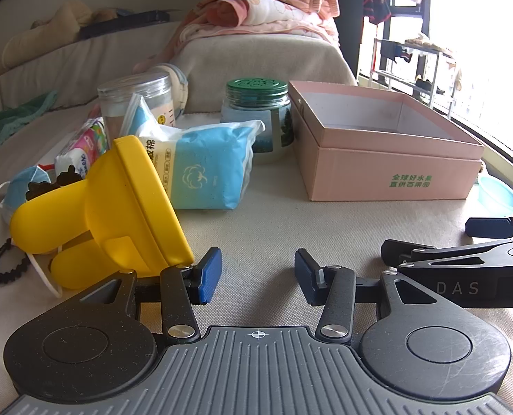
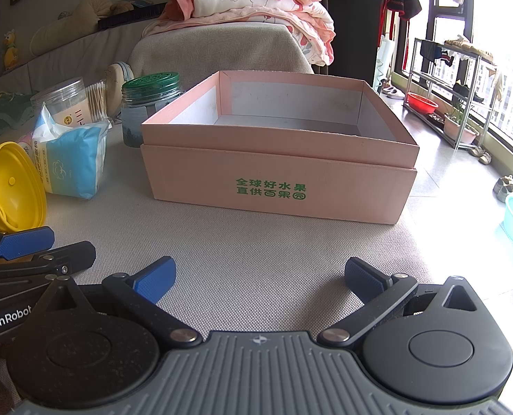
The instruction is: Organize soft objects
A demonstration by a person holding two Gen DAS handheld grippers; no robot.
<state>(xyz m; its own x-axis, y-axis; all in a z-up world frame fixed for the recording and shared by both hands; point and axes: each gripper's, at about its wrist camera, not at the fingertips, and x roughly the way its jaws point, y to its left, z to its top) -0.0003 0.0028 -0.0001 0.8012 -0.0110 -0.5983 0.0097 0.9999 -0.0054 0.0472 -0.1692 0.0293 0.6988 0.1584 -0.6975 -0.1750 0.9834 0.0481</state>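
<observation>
Now blue-white cotton pack [image 1: 201, 169] lies puffy, unheld; both grippers' jaws wide, w/ nothing.

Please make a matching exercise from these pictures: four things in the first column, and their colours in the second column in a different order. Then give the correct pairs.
Things:
1. cardboard box
2. jar lid
3. funnel-shaped object
4. cotton pad packet

Colours:
A. yellow
B. blue and white
C. pink
D. green

Correct pairs: 1-C, 2-D, 3-A, 4-B
</observation>
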